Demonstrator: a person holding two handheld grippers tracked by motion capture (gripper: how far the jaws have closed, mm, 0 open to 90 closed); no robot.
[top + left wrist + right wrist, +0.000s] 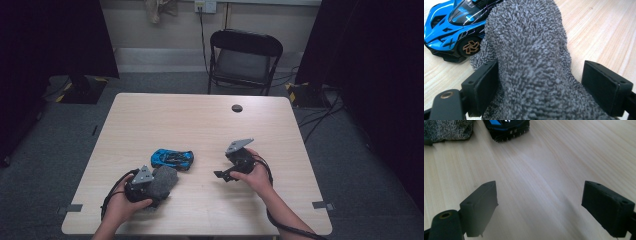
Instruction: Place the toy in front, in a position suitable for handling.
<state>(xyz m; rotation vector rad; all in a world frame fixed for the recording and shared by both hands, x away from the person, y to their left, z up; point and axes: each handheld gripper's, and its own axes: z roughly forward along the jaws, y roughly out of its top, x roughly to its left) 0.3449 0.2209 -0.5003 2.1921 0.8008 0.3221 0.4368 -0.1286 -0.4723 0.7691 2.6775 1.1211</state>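
Pale wood tabletop (pixel 200 120), folding chair (pixel 244 59) on the grey floor behind it. Grey fuzzy cloth (pixel 529 62) sits between the jaws of the left tongs (pixel 540 82): one pad just touches its side, the other stands clear of it, so jaws released, nothing clamped. Seen from above, cloth (pixel 162 182) is right in front of the left tongs (pixel 150 184). Blue toy car (pixel 454 27) is just beyond the cloth, touching or nearly so; can't tell which. Right tongs (pixel 540 205) spread wide over bare wood, nothing held, car's rear (pixel 507 128) well ahead of them. My read: cloth is light, soft and limp, will sag and bunch. Pinch it at the thick raised fold, not a loose edge. Pile should grip well.
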